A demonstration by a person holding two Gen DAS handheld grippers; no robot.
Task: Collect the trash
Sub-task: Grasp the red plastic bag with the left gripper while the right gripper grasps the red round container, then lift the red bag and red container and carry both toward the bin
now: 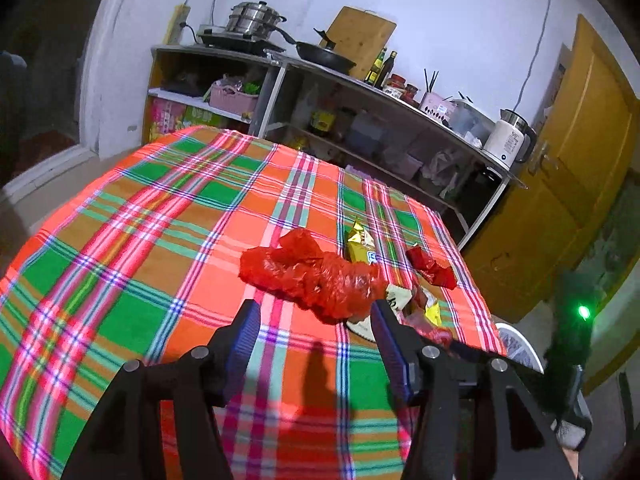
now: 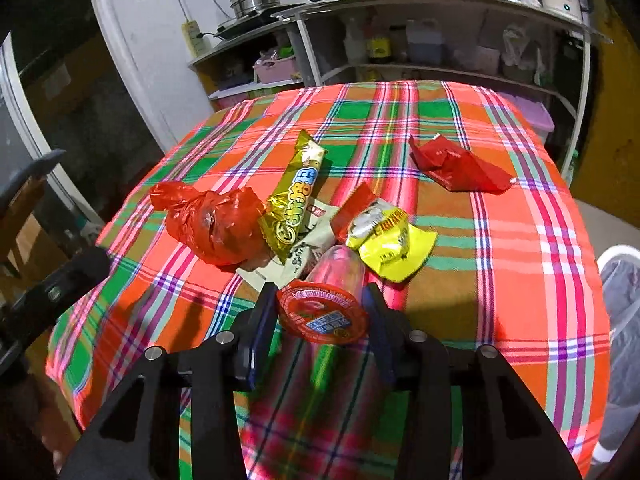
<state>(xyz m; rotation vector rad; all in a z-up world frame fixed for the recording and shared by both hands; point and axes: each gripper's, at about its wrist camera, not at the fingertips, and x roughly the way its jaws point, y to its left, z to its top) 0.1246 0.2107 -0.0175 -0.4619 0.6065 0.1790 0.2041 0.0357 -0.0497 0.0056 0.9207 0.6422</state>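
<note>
Trash lies on a plaid tablecloth (image 1: 132, 216). My left gripper (image 1: 314, 312) is open and empty just in front of a crumpled red plastic bag (image 1: 316, 274), which also shows in the right wrist view (image 2: 212, 224). My right gripper (image 2: 322, 300) is shut on a clear plastic cup with a red foil lid (image 2: 322, 314), held above the cloth (image 2: 520, 240). Beyond it lie a gold snack wrapper (image 2: 296, 196), a white wrapper (image 2: 316, 232), a yellow wrapper (image 2: 392, 244) and a red wrapper (image 2: 456, 168). The gold wrapper (image 1: 360, 244) and red wrapper (image 1: 430, 266) also show in the left wrist view.
A white bin with a grey liner (image 2: 622, 300) stands off the table's right edge, also seen in the left wrist view (image 1: 520, 346). Metal shelves with pots, bottles and a kettle (image 1: 508, 138) stand behind the table. A yellow door (image 1: 580, 168) is at right.
</note>
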